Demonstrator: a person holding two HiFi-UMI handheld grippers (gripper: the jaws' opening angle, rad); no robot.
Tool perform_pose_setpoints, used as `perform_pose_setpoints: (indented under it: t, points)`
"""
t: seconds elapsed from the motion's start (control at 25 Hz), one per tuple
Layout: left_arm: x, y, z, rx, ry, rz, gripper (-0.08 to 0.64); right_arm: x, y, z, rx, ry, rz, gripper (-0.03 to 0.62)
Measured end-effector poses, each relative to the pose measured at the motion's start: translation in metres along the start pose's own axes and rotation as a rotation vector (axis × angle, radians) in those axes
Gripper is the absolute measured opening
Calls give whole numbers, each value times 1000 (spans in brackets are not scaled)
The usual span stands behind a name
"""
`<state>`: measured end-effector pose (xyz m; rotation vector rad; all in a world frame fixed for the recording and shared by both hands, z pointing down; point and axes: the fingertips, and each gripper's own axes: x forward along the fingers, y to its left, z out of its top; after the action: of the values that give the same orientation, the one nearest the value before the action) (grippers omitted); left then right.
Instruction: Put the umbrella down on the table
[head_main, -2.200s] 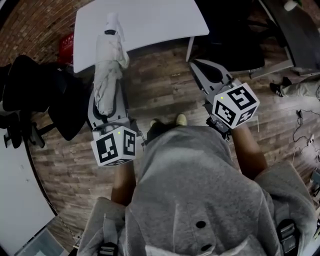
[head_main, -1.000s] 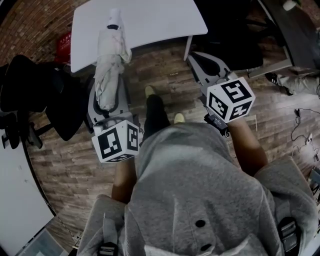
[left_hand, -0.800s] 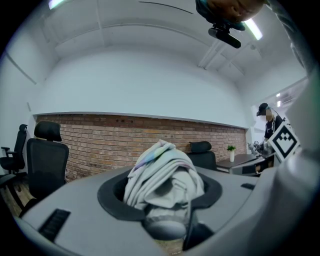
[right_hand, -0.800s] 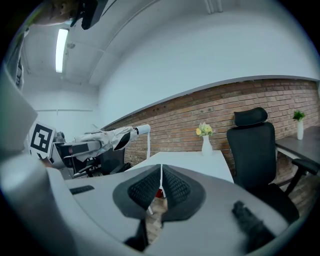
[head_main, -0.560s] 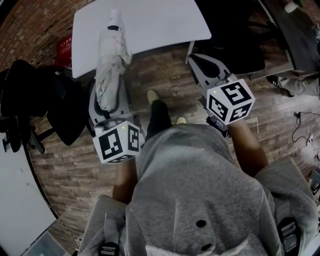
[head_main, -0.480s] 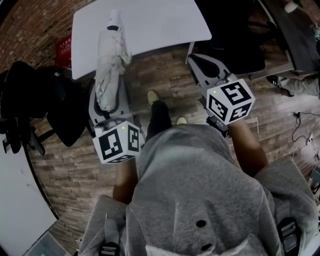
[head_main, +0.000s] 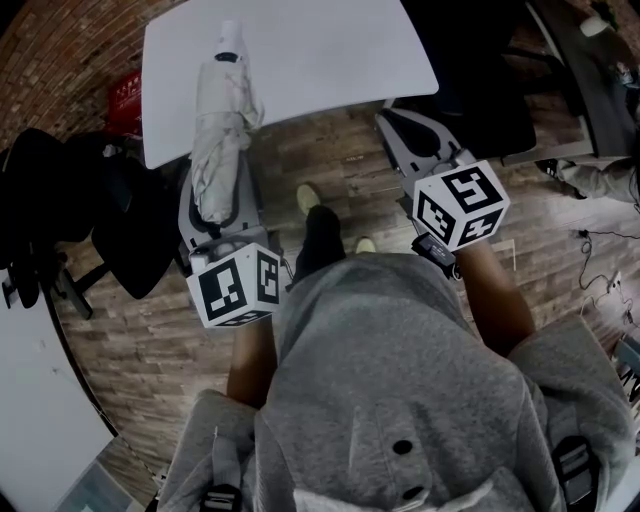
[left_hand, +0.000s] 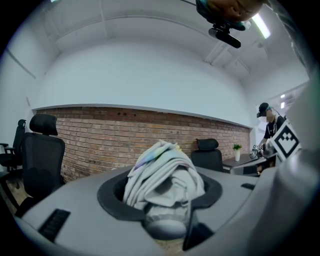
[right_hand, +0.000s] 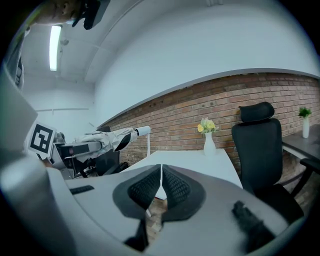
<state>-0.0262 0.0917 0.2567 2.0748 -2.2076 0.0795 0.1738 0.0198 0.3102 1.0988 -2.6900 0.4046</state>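
A folded white umbrella (head_main: 222, 120) is held lengthwise in my left gripper (head_main: 214, 170), whose jaws are shut on its handle end. Its far tip overlaps the near left part of the white table (head_main: 320, 50) in the head view. In the left gripper view the bunched fabric of the umbrella (left_hand: 162, 177) fills the gap between the jaws. My right gripper (head_main: 392, 116) is shut and empty, close to the table's near right edge. The right gripper view shows that gripper (right_hand: 160, 187) with pads together, the table (right_hand: 200, 165) ahead and the umbrella (right_hand: 107, 140) at left.
Black office chairs (head_main: 60, 190) crowd the left side, and another chair (head_main: 480, 90) stands beyond the table's right end. A vase of flowers (right_hand: 209, 137) stands on the table's far part. A red object (head_main: 122, 95) lies by the brick wall. The floor is wooden planks.
Both grippers have moved forward toward the table, which now looks nearer. The umbrella's tip reaches further over the table's edge. The person's foot has stepped forward.
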Motion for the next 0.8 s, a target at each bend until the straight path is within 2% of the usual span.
perform_pose_setpoints:
  t: [0.28,0.8]
  points:
    - [48,22,-7,-9,37,1,236,51,-16,8,9,15,-7,28]
    - [106,43,-5,-10,72,0,236,108,-36,21,19,40,-1,28]
